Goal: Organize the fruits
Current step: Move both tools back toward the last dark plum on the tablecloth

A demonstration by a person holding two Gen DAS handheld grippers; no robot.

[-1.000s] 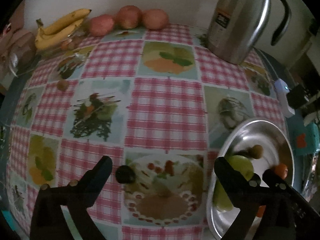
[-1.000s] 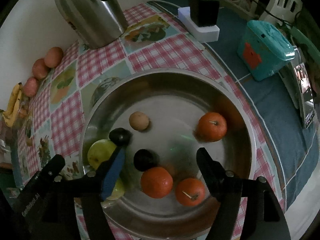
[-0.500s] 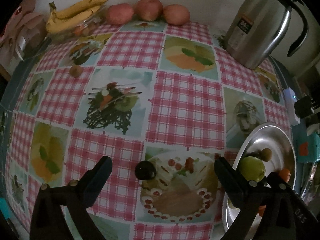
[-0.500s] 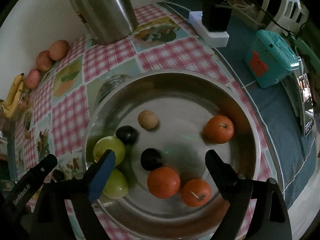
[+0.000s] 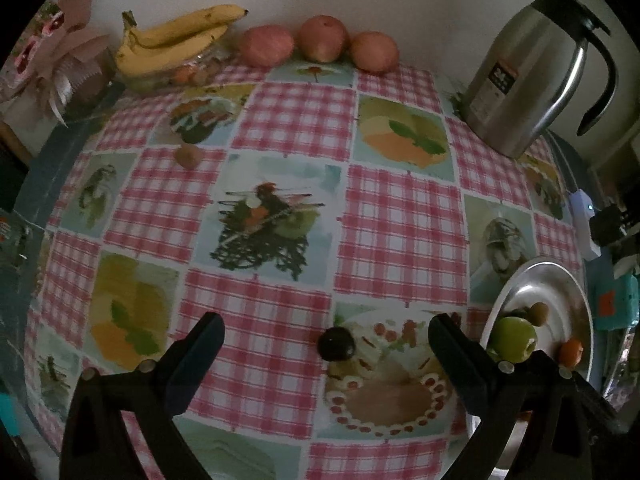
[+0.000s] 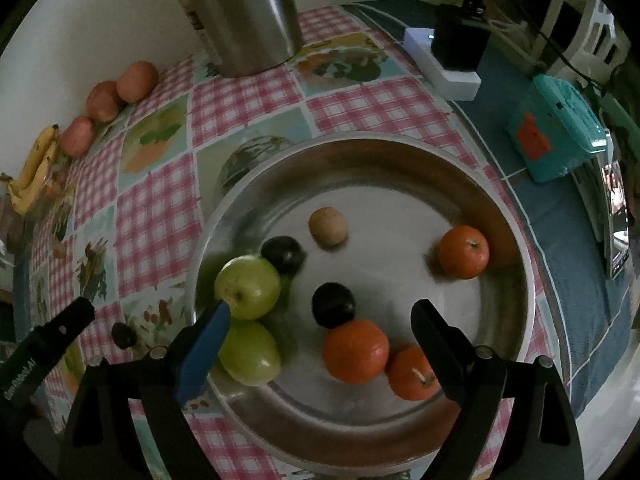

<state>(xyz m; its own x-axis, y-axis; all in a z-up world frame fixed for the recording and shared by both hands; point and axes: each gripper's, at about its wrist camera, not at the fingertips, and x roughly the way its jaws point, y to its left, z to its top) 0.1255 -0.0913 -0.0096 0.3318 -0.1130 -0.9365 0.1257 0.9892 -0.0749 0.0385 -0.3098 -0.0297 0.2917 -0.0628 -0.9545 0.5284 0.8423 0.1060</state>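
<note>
A dark plum lies on the checked tablecloth, between the fingers of my open, empty left gripper and just beyond them. It also shows in the right wrist view. The steel bowl holds two green apples, two dark plums, three oranges and a small brown fruit. My right gripper is open and empty above the bowl's near side. The bowl sits right of my left gripper.
Bananas and three red apples line the back wall. A small brown fruit lies on the cloth at left. A steel thermos jug stands back right. A white power strip and a teal box lie beyond the bowl.
My left gripper has swung left and pulled back, so the dark plum now sits between its fingers. My right gripper has risen and drawn back from the bowl. A plum rests by the green apple.
</note>
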